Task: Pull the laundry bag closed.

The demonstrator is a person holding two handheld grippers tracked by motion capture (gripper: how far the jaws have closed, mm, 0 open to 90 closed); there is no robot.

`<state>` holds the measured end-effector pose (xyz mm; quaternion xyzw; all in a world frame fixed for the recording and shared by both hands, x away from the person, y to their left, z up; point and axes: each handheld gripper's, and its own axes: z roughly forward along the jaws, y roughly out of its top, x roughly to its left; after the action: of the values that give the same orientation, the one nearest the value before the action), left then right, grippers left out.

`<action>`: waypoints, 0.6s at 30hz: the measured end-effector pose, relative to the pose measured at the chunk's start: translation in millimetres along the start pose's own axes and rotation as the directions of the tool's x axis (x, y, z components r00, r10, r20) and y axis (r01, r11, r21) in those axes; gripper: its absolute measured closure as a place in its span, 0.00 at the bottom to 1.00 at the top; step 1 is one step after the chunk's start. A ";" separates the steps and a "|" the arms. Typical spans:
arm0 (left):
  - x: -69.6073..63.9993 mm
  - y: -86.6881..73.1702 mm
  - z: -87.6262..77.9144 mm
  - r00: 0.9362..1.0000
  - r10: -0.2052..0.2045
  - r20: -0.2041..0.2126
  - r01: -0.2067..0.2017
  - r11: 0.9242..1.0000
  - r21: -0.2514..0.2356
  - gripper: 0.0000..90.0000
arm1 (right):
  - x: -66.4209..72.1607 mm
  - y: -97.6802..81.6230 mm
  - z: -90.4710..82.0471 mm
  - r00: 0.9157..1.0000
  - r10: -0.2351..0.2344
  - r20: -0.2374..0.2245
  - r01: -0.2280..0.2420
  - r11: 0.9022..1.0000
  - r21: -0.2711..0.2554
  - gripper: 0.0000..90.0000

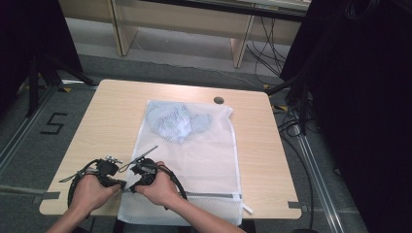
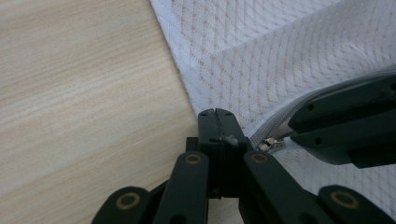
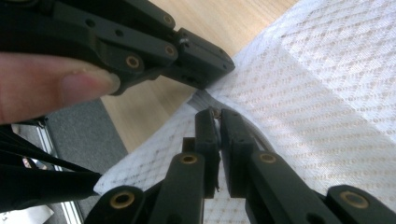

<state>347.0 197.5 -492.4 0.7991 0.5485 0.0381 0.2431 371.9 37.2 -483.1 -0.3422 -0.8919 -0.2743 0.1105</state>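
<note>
A white mesh laundry bag (image 1: 204,155) lies flat on the wooden table (image 1: 111,111), with a pale blue garment (image 1: 177,121) inside its far end. Both grippers meet at the bag's near left corner. My left gripper (image 2: 216,114) (image 1: 121,184) is shut on the bag's edge (image 2: 187,84), a scrap of mesh caught between its jaws. My right gripper (image 3: 218,114) (image 1: 132,187) is shut on the metal zipper pull (image 2: 270,145) right beside it. The zipper (image 1: 209,195) runs along the bag's near edge. In the right gripper view the left gripper (image 3: 224,65) touches the bag corner from above.
A small dark round disc (image 1: 218,100) sits near the table's far edge. The bag's near end overhangs the table's front edge. Black stands and cables (image 1: 291,97) flank the table on the floor, and a "5" (image 1: 53,124) is marked at left.
</note>
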 end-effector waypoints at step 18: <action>1.3 0.1 -0.5 1.000 -0.007 0.004 0.007 1.000 0.007 1.00 | 2.8 -4.3 -8.2 0.997 -0.061 0.049 0.060 0.998 0.012 0.97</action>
<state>347.4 198.7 -492.1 0.7981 0.5509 0.0337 0.2417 367.1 31.4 -477.0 -0.3211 -0.9058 -0.2641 0.0817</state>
